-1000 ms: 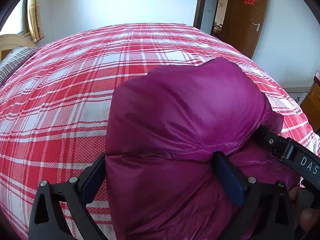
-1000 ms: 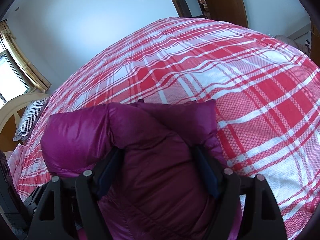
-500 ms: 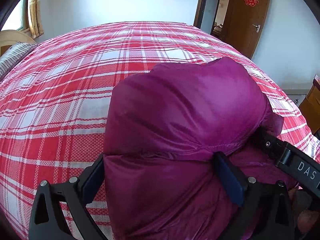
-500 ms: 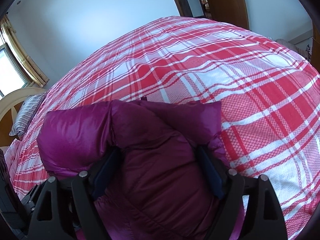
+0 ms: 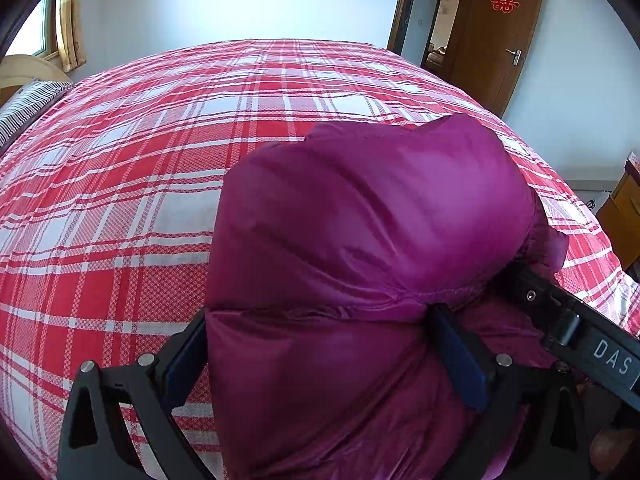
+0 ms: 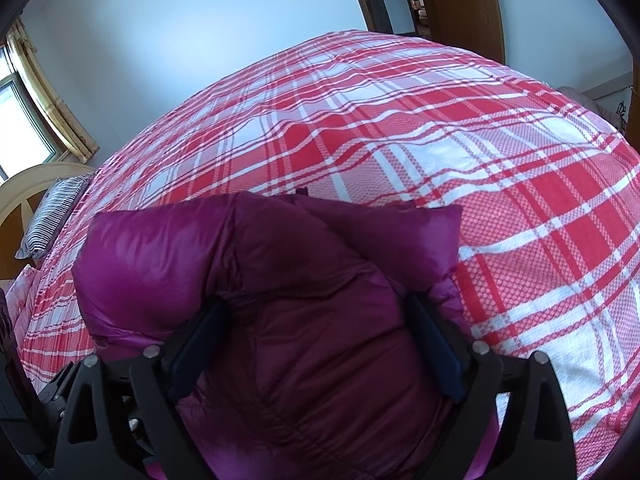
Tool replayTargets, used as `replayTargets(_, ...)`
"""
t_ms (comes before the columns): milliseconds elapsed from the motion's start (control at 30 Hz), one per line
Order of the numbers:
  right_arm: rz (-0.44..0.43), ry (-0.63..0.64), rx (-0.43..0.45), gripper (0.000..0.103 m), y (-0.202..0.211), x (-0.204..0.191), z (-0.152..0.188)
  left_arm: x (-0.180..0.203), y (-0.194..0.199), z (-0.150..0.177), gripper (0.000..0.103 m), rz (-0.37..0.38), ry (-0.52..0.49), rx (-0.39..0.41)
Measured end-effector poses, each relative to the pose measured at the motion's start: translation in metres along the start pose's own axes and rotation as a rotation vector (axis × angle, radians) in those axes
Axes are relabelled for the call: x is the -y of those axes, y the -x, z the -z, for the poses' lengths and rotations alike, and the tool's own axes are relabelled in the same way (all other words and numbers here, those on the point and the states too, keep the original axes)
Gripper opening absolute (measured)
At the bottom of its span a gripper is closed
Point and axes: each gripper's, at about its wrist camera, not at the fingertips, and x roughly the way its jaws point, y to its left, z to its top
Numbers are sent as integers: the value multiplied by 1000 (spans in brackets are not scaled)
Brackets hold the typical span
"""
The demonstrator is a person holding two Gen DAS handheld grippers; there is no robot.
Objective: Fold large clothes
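A puffy magenta down jacket lies bunched on a red-and-white plaid bed. My left gripper has its jaws wide apart with a thick fold of the jacket between them, pressed against both pads. My right gripper likewise straddles a thick fold of the same jacket, pads touching the fabric on both sides. The right gripper's body shows at the right edge of the left wrist view. The fingertips are hidden by fabric.
A striped pillow and a cream headboard are at the far left. A brown door and open doorway stand beyond the bed. A wooden cabinet is at the right.
Both grippers and the jacket have shifted slightly forward over the bed; the grip on the folds looks unchanged.
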Motion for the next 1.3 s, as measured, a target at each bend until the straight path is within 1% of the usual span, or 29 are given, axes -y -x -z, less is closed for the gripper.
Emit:
replayTargets(433, -3, 0, 0, 96, -1, -2, 0, 0, 0, 0, 102, 4, 1, -1)
replayTargets(633, -1, 11, -11, 99, -3, -3, -2, -1, 0, 0, 102, 15, 7, -4)
replayTargets(700, -3, 17, -19, 99, -3, -4, -3, -4, 4, -1, 102, 41, 12, -10)
replayTargets(733, -7, 28, -27, 102, -2, -5, -3, -6, 7, -1, 102, 60, 10, -17)
replayTargets(767, -20, 64, -47, 103, 1, -9, -4, -10, 13, 0, 102, 73, 7, -24)
replayTargets(800, -28, 100, -61, 103, 5, -11, -4, -15, 23, 2, 102, 93, 13, -12)
replayTargets(833, -35, 128, -61, 103, 13, -13, -4, -21, 37, 6, 102, 123, 15, 24)
replayTargets(900, -31, 160, -1, 103, 39, -10, -2, -30, 58, 16, 102, 151, 4, 65)
replayTargets(967, 9, 178, 59, 103, 57, -3, 0, -36, 66, 24, 102, 184, -11, 80)
replayTargets(1033, 55, 184, 91, 103, 65, 8, 0, -44, 65, 32, 102, 227, 10, 73)
replayTargets(1067, 53, 182, 87, 103, 64, 13, 0, -48, 64, 35, 102, 255, 30, 71)
replayTargets(1167, 37, 152, 57, 103, 58, 30, -1, -57, 57, 39, 102, 337, 99, 56)
replayTargets(1233, 24, 155, 40, 103, 52, 39, 0, -53, 51, 39, 102, 366, 109, 43)
replayTargets(1300, -31, 124, 11, 103, 43, 48, 1, -47, 48, 39, 102, 380, 99, 33)
